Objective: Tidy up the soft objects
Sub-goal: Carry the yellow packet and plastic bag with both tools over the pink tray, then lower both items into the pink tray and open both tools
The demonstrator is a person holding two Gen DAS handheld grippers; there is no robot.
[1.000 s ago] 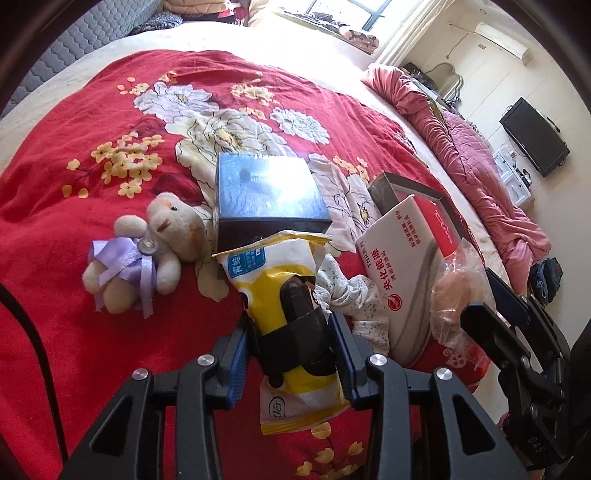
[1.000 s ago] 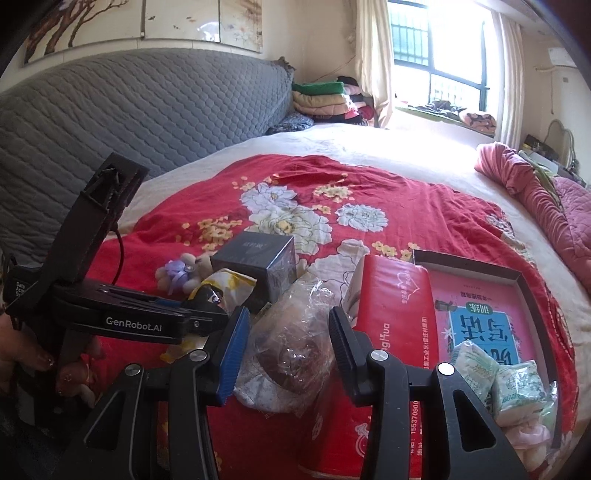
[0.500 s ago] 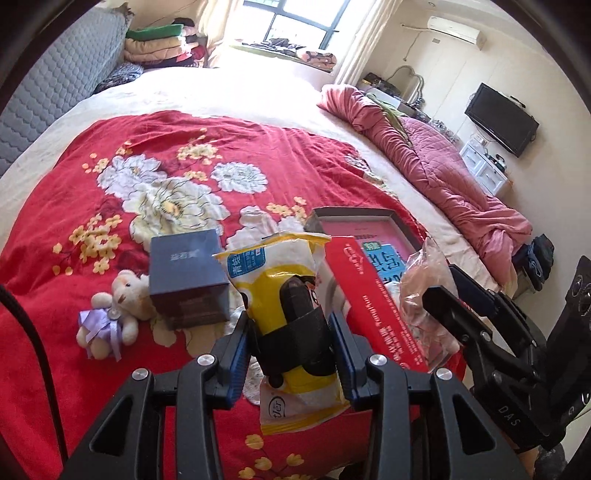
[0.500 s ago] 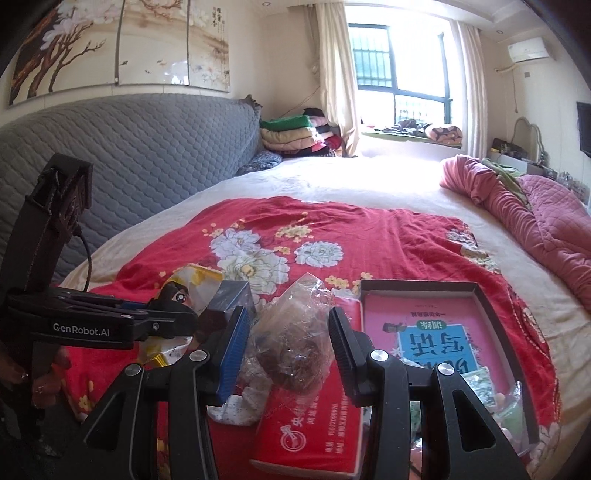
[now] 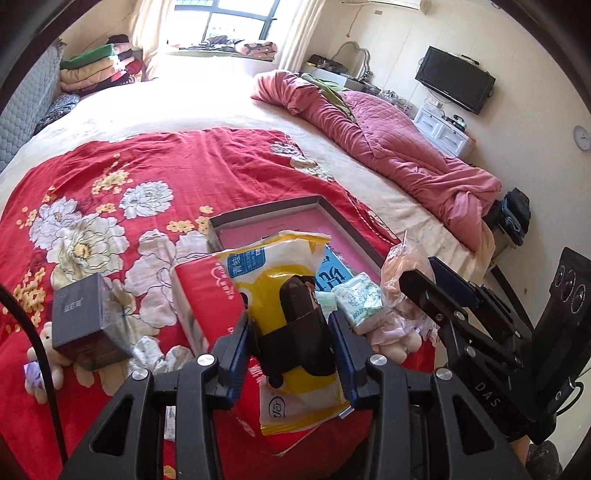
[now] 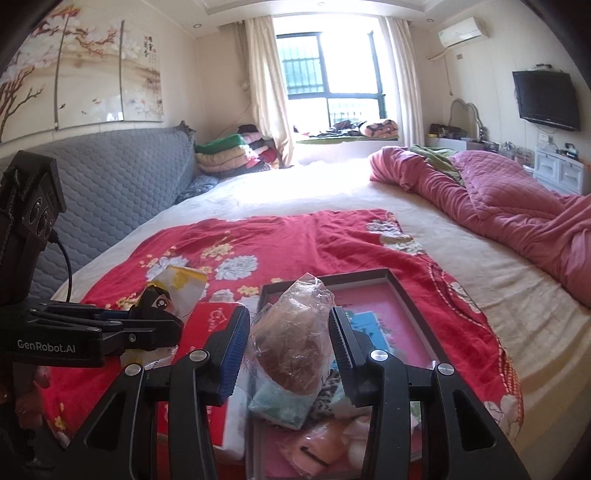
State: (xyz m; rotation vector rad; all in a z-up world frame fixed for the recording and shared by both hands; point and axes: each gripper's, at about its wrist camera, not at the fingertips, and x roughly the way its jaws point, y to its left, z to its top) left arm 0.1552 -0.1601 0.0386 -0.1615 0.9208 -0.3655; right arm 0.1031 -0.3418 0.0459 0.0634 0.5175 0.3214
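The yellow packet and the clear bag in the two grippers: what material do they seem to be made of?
The yellow packet looks like thin glossy plastic film: printed, creased, shiny along its edges. The clear bag appears to be thin transparent plastic: it crinkles, catches highlights, and a brown item shows through it.

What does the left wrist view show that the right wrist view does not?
Only the left wrist view: a dark box, a small teddy bear beside it, and a wall clock.

Only the right wrist view: the blossom painting and the air conditioner.

Both: the left tool shut on a yellow packet, the right tool shut on a clear bag, the pink tray, the red tissue pack, the TV.
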